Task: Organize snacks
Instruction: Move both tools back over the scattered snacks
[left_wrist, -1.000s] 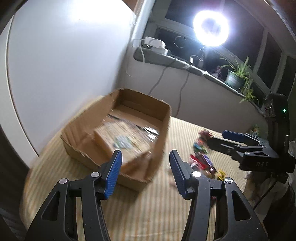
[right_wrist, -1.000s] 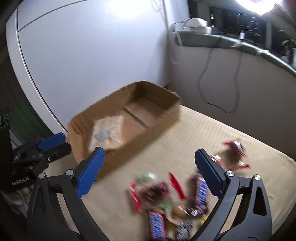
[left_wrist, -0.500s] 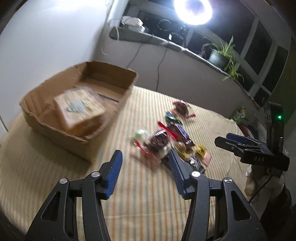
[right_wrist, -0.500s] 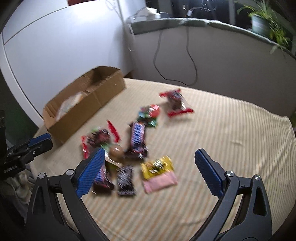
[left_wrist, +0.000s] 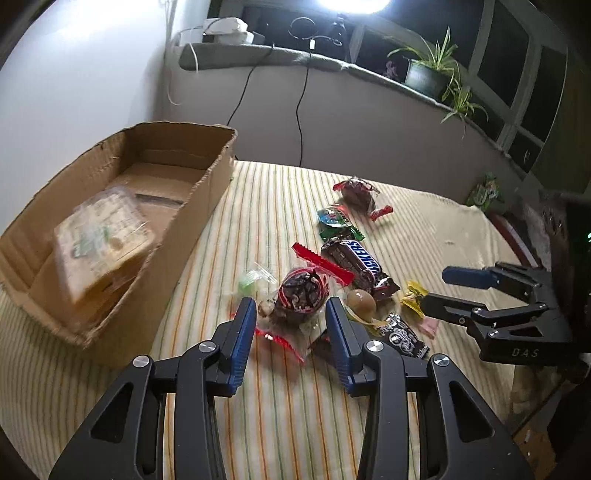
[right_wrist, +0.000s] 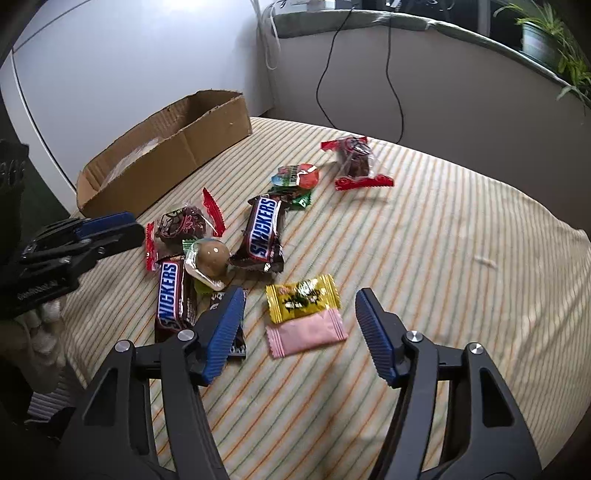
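Several wrapped snacks lie in a loose pile on the striped cloth. My left gripper is open and empty, with a clear red-edged bag of dark candy just ahead between its fingertips. My right gripper is open and empty, its fingers either side of a yellow packet and a pink packet. Two Snickers bars and a round brown sweet lie nearby. A cardboard box at the left holds a clear pack of crackers.
A second red-edged candy bag and a green-and-red packet lie farther back. A grey wall with hanging cables bounds the far side. A potted plant stands on the sill. The cloth's edge drops off at the right.
Both grippers have swung right, away from the box, and come down close over the snack pile. Both stay open and empty.
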